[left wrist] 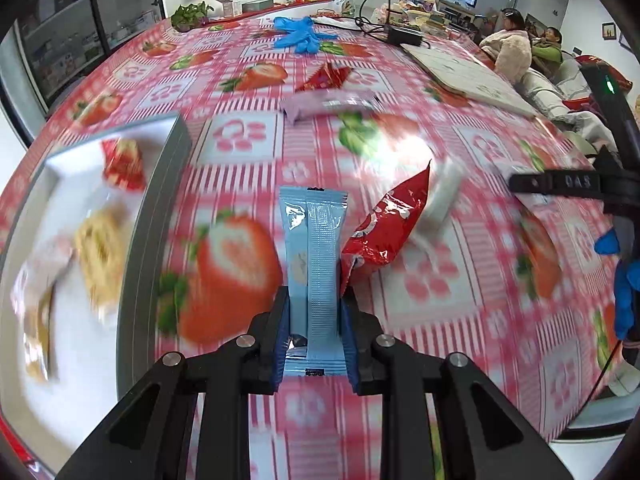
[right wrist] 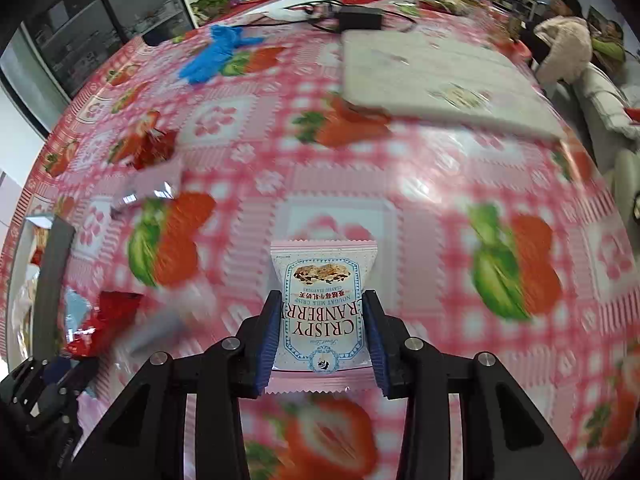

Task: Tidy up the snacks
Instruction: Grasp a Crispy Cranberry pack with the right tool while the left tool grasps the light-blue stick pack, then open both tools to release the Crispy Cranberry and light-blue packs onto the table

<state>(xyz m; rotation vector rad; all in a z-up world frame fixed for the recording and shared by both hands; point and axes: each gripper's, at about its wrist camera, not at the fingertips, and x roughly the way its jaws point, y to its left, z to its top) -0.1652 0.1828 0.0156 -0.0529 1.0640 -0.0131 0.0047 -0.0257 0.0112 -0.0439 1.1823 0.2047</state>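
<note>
Clamped in the left gripper point(left wrist: 314, 336) is a light blue sachet point(left wrist: 314, 256); a cranberry nougat packet point(right wrist: 322, 312) is pinched by the right gripper point(right wrist: 322, 338), both above a strawberry-patterned tablecloth point(left wrist: 440, 280) beside a grey-rimmed tray point(left wrist: 160, 216), with glass cabinets point(left wrist: 68, 32) behind

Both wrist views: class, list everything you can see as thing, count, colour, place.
Tablecloth: one, pink check with strawberries, over the table.
Tray: one, grey rim, white inside, left, holding blurred snacks.
Blue sachet: one, in the left tool.
Cranberry crisp packet: one, white, in the right tool.
Red packet: one, beside the sachet.
Lilac packet: one, mid-table.
Gloves: blue, far side.
White board: one, far right.
People: two, seated beyond the table.
Left tool: black, shut on sachet.
Right tool: black, shut on packet.
</note>
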